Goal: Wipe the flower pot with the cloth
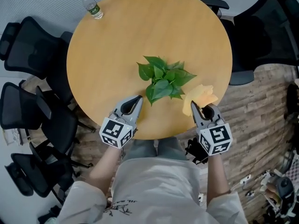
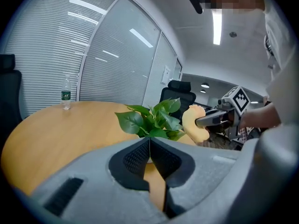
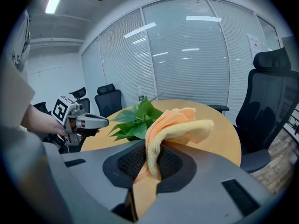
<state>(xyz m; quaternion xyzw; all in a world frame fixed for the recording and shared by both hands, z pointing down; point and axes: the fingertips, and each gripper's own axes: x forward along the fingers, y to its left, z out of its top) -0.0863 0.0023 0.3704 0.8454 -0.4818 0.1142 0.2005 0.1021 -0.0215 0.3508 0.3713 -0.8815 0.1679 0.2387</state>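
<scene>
A leafy green plant stands near the front of the round wooden table; its pot is hidden under the leaves. It also shows in the left gripper view as the plant and in the right gripper view as the plant. My right gripper is shut on a yellow-orange cloth, which droops over its jaws just right of the plant; the cloth fills the right gripper view's middle. My left gripper is shut and empty, its tip just left of the leaves.
A clear water bottle stands at the table's far left edge. Black office chairs ring the table on the left and chairs on the right. Glass walls with blinds surround the room.
</scene>
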